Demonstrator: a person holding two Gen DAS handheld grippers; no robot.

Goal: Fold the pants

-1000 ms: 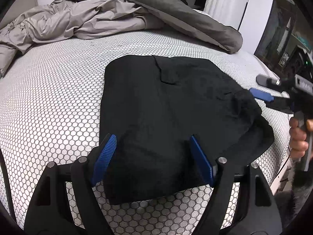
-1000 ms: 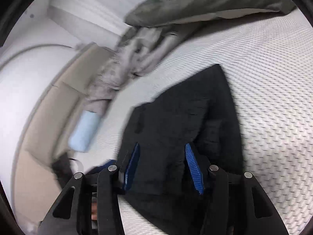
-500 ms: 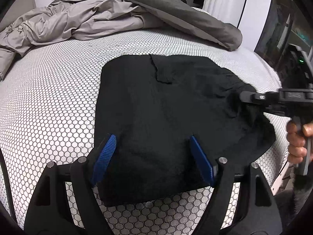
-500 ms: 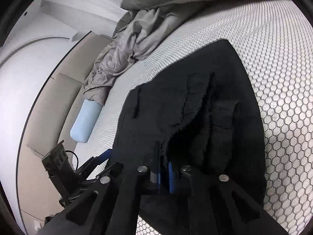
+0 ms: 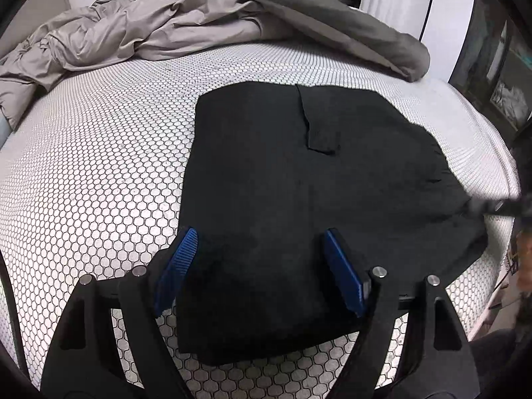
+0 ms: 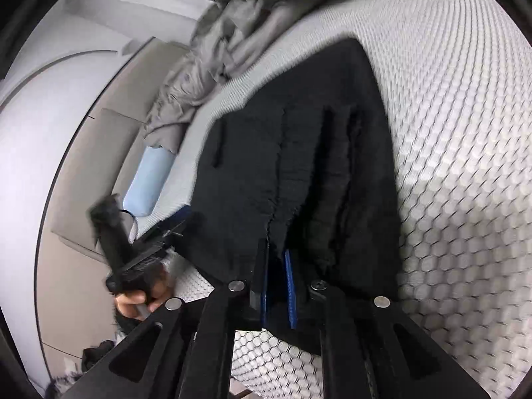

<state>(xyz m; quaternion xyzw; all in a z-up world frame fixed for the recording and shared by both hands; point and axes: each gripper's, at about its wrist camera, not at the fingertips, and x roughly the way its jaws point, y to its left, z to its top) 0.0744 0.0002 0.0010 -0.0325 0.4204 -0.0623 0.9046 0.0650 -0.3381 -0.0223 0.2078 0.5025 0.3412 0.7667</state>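
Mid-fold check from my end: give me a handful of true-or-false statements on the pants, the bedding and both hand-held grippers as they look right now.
1. The black pants lie on the honeycomb-patterned mattress. True.
2. The left hand-held gripper is clamped shut on the fabric. False: its jaws stand wide apart over the near edge of the pants, pressing nothing.
3. The right hand-held gripper has a fold of the pants between its nearly closed jaws. True; its jaws have just been opening a little after closing.
4. The grey duvet covers the pants. False: it is bunched at the far side of the mattress, clear of them.
5. A light blue pillow lies by the bed's edge. True.
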